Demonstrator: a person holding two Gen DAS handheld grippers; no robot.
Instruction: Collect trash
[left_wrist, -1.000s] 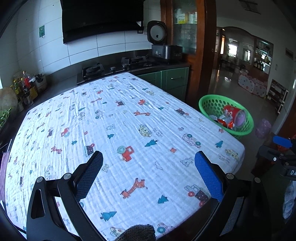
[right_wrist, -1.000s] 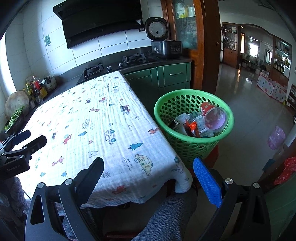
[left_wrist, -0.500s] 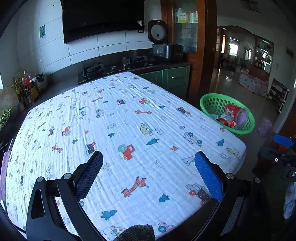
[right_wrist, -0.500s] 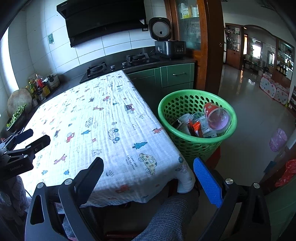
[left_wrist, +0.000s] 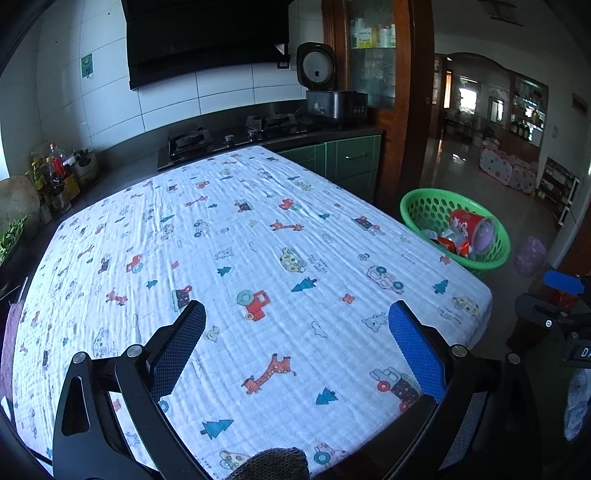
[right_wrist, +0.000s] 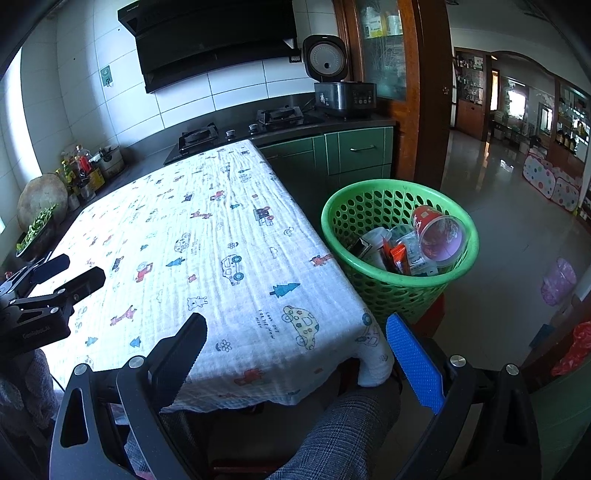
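A green perforated basket stands on the floor at the table's right end and also shows in the left wrist view. It holds a red paper cup, wrappers and other trash. The table wears a white cloth printed with cars and giraffes, and I see no loose trash on it. My left gripper is open and empty above the table's near edge; it also appears at the left of the right wrist view. My right gripper is open and empty, low beside the table's corner, short of the basket.
A counter with a gas hob and a rice cooker runs behind the table. Jars and bottles stand at the far left. A doorway opens onto tiled floor at the right. A knee in checked cloth sits below the right gripper.
Both views drift slightly back from the table and basket. Both grippers stay open and empty.
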